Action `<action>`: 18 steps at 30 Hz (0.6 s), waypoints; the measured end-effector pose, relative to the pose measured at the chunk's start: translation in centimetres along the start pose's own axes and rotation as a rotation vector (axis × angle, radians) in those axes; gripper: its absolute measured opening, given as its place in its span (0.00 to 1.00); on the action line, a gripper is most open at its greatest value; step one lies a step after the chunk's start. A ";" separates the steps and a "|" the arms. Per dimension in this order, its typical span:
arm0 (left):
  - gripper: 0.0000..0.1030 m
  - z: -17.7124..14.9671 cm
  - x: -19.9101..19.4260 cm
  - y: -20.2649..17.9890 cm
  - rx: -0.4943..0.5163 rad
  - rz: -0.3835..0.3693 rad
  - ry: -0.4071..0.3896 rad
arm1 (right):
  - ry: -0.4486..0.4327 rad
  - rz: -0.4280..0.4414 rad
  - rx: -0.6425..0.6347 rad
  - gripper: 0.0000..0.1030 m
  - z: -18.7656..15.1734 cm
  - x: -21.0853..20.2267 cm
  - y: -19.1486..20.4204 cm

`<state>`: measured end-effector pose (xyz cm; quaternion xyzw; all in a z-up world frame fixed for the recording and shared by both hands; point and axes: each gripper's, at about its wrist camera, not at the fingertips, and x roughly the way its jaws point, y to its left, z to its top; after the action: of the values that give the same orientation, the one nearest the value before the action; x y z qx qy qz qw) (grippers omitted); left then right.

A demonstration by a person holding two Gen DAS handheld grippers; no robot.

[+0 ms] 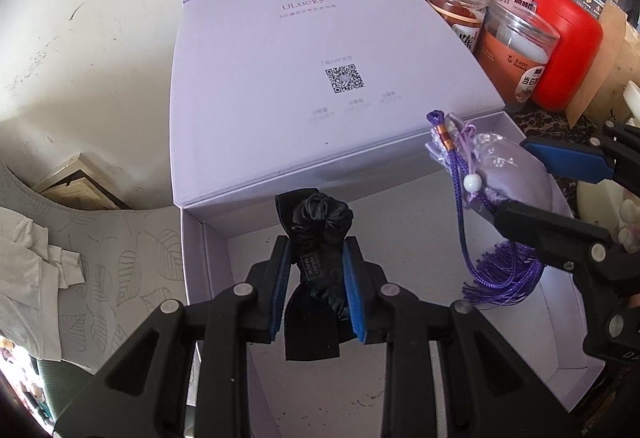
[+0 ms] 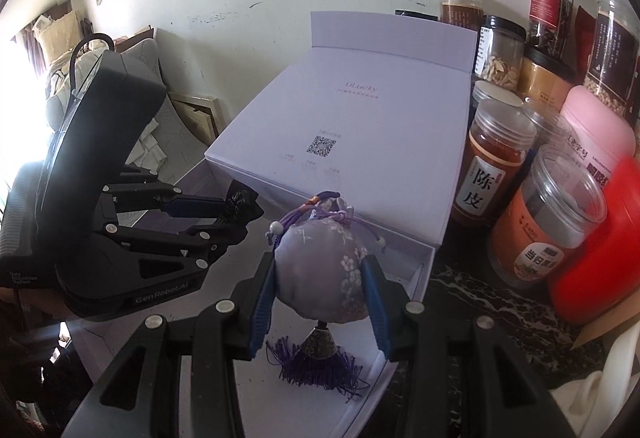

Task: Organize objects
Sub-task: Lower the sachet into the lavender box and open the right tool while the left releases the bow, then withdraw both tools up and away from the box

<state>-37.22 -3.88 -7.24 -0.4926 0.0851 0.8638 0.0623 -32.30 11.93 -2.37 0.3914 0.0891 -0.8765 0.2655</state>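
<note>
Placing step: left gripper (image 1: 318,258) pinches black satin scrunchie (image 1: 320,234), right gripper (image 2: 320,278) pinches lilac embroidered tasselled sachet (image 2: 324,274), both over open white cardboard box (image 1: 208,278) lower centre. Next: lower, release inside.

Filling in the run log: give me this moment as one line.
left gripper: shut on black pouch | right gripper: shut on purple sachet | both over open box | lid back
</note>
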 end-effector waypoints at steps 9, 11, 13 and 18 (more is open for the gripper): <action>0.24 0.0 1.6 0.1 0.003 -0.004 0.038 | 0.011 0.014 -0.006 0.44 0.1 0.4 0.4; 0.29 -0.1 1.5 0.0 0.009 0.004 0.037 | 0.011 0.009 -0.009 0.46 0.2 0.4 0.5; 0.32 -0.2 1.6 -0.2 0.008 0.015 0.051 | 0.012 0.002 -0.011 0.48 0.2 0.1 0.5; 0.38 -0.3 1.1 -0.4 0.006 0.037 0.060 | 0.003 -0.019 -0.024 0.55 0.4 -0.6 0.7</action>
<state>-37.41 -3.57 -8.34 -0.5164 0.0985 0.8495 0.0452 -31.83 11.39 -1.62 0.3888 0.1039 -0.8772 0.2617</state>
